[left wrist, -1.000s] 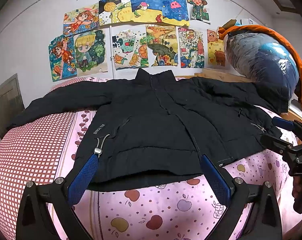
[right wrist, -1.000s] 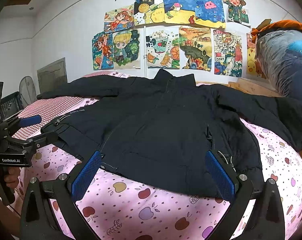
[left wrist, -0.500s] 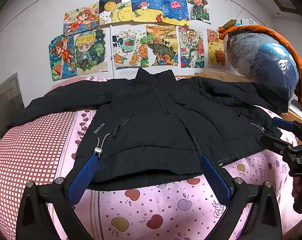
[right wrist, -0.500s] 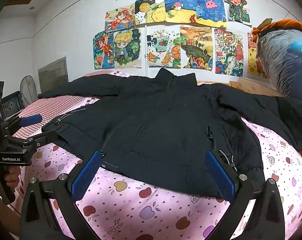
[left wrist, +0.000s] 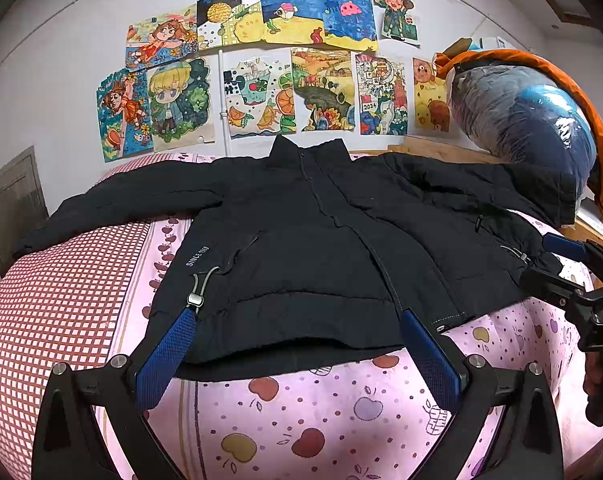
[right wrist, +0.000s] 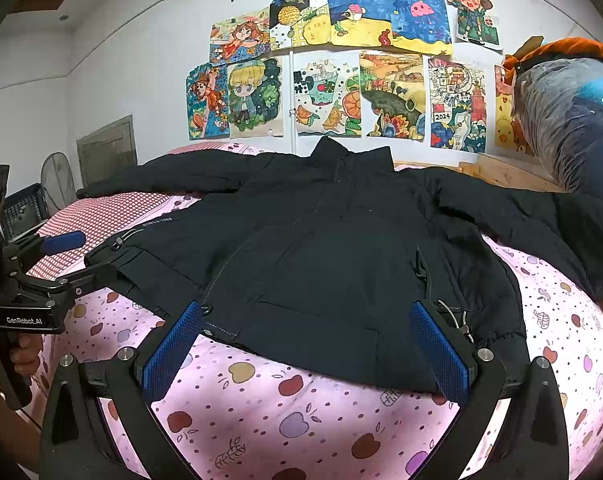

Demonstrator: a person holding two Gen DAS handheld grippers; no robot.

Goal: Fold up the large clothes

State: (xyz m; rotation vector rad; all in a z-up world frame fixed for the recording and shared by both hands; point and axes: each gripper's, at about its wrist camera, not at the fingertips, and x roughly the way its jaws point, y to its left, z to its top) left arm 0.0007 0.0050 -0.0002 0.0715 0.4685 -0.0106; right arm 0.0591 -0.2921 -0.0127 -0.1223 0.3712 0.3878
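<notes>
A black padded jacket (left wrist: 325,240) lies front up on the bed, both sleeves spread out sideways and the collar toward the wall. The same jacket (right wrist: 333,256) fills the right wrist view. My left gripper (left wrist: 297,320) hovers open just in front of the jacket's hem, left of its zip. My right gripper (right wrist: 305,312) is open too, in front of the hem's right half, nothing between its fingers. Each gripper also shows in the other's view: the right one (left wrist: 557,264) at the jacket's right corner, the left one (right wrist: 81,256) at the left corner.
The bed has a pink apple-print sheet (left wrist: 301,420) and a red checked part (left wrist: 53,300) on the left. A big plastic-wrapped bundle (left wrist: 525,120) under orange cloth stands at the back right. Drawings (left wrist: 293,72) cover the wall. A fan (right wrist: 57,184) and a crate stand left of the bed.
</notes>
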